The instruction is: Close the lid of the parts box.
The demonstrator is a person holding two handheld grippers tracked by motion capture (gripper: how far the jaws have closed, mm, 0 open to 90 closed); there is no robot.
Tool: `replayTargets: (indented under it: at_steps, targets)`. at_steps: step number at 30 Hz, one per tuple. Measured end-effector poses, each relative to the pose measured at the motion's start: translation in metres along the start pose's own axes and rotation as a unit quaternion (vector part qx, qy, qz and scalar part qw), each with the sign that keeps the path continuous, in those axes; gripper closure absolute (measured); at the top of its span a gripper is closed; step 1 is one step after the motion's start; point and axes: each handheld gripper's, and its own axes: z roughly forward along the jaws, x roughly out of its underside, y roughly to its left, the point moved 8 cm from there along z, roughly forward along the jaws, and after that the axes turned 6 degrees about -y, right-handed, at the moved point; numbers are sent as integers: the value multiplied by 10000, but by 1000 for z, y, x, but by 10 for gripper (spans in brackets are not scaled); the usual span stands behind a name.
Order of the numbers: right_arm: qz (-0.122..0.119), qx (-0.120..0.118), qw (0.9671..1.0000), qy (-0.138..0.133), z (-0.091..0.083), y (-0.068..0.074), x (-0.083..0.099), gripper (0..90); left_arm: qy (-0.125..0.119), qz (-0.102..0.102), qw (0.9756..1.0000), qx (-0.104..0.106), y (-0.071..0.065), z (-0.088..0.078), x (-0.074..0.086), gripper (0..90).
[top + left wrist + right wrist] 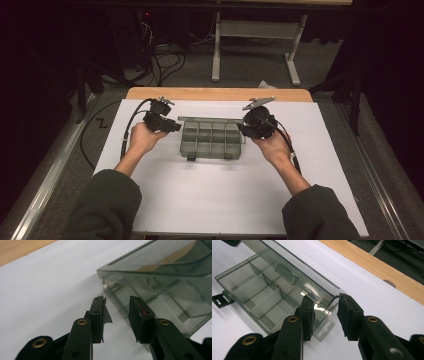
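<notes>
White table (165,200) | smoky compartment box (210,140) sits centre, lid (294,275) raised, trays empty | left gripper (116,312) fingers apart beside its end | right gripper (325,313) fingers apart astride lid's corner, unclamped | closing apparently not begun

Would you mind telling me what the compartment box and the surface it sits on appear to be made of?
The compartment box looks like smoke-tinted clear plastic, glossy: the dividers and the sheet under it show through its walls, and its lid edge catches bright reflections. Its latches look like opaque black plastic. The white sheet is matt and even, perhaps paper or board. The table edge beyond it looks like wood or wood-grain laminate.
</notes>
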Motion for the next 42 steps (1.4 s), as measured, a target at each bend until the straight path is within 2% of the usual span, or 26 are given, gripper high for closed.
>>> replayTargets:
  at_steps: [3, 5, 10, 13, 20, 22, 28, 36, 42]
  targets:
    - [5, -2, 10000, 7, 0, 1, 1, 683, -224, -222, 9995, -39, 8, -13, -5, 701]
    - [11, -7, 10000, 5, 0, 1, 1, 683, -398, -328, 9987, 12, 10, -19, -10, 721]
    - [29, -11, 10000, 22, 0, 2, 2, 682, -719, -465, 9961, 197, 7, -29, -21, 755]
    - [-22, -4, 10000, 25, 0, 2, 2, 681, -856, -459, 9947, 331, 2, -31, -27, 782]
    - [-30, -35, 10000, 18, 0, 2, 5, 684, -923, -425, 9929, 610, -9, -31, -32, 836]
    - [1, -54, 10000, 38, 0, 2, 7, 685, -874, -389, 9933, 649, -11, -31, -31, 846]
    - [15, -126, 9999, 80, 0, 2, 9, 690, -865, -297, 9932, 720, -18, -30, -31, 857]
    - [74, -218, 9996, 148, -1, 2, 19, 696, -729, -164, 9945, 738, -25, -25, -29, 857]
    - [230, -216, 9991, 284, -6, -6, 29, 768, -675, -101, 9947, 773, -30, -22, -27, 856]
